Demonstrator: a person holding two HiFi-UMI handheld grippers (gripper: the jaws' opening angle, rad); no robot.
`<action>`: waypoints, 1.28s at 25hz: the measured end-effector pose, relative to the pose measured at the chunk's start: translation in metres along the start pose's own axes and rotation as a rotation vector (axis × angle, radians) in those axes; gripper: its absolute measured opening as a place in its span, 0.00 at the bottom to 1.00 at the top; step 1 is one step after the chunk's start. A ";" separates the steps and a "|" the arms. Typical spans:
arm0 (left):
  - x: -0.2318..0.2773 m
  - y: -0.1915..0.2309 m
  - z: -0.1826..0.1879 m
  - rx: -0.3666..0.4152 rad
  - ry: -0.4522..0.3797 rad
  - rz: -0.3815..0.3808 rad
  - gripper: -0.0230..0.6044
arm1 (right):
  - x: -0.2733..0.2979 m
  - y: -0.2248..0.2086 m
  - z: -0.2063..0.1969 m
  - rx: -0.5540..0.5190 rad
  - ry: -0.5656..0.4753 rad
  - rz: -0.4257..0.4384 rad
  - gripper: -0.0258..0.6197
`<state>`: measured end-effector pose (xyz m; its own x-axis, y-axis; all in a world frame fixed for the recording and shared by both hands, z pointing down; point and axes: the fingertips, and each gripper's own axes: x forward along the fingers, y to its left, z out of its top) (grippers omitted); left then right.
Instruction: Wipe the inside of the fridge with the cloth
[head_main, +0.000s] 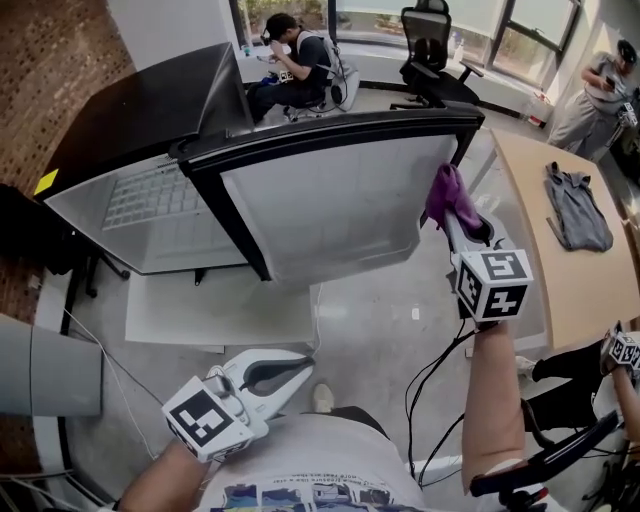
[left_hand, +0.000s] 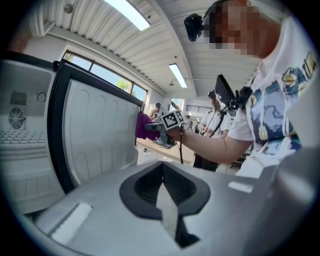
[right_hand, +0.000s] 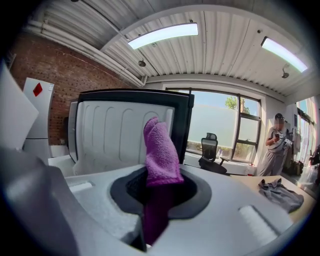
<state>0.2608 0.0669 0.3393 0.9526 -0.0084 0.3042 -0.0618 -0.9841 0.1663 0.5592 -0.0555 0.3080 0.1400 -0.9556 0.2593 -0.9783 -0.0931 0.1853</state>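
Closest in, low by the person's shirt (head_main: 320, 465), the left gripper (head_main: 303, 368) has its jaws pressed together with nothing between them; its own view shows the two pads meeting along one seam (left_hand: 162, 167). It points up and ahead, toward the open fridge door (head_main: 330, 200), well short of it.

The right gripper (head_main: 447, 218) is held farther out at arm's length, and its jaws are clamped on the purple cloth (head_main: 449, 194). The cloth's long axis runs along the jaws: the lower part is pinched between them, and the rest sticks out past the tips as a folded, rounded end (right_hand: 160, 145) aimed away from the person. That free end sits just in front of the door's ribbed white inner lining (right_hand: 117, 132), near its black edge; whether it touches the lining cannot be told.

The fridge cavity (head_main: 150, 205) lies off to the left of both grippers. To the right of the right gripper is a wooden table (head_main: 560, 290) with a grey garment (head_main: 578, 205) on it.
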 end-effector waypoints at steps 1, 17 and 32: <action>-0.001 0.000 -0.001 -0.003 -0.002 0.002 0.04 | -0.003 0.011 -0.002 -0.002 0.000 0.026 0.14; -0.040 0.007 -0.009 -0.055 -0.013 0.071 0.04 | 0.032 0.223 -0.020 -0.041 -0.012 0.480 0.14; -0.066 0.014 -0.020 -0.096 -0.015 0.165 0.04 | 0.073 0.277 -0.041 -0.077 0.008 0.540 0.14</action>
<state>0.1914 0.0571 0.3404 0.9315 -0.1718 0.3207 -0.2450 -0.9478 0.2041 0.3050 -0.1393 0.4171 -0.3778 -0.8597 0.3438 -0.8974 0.4313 0.0925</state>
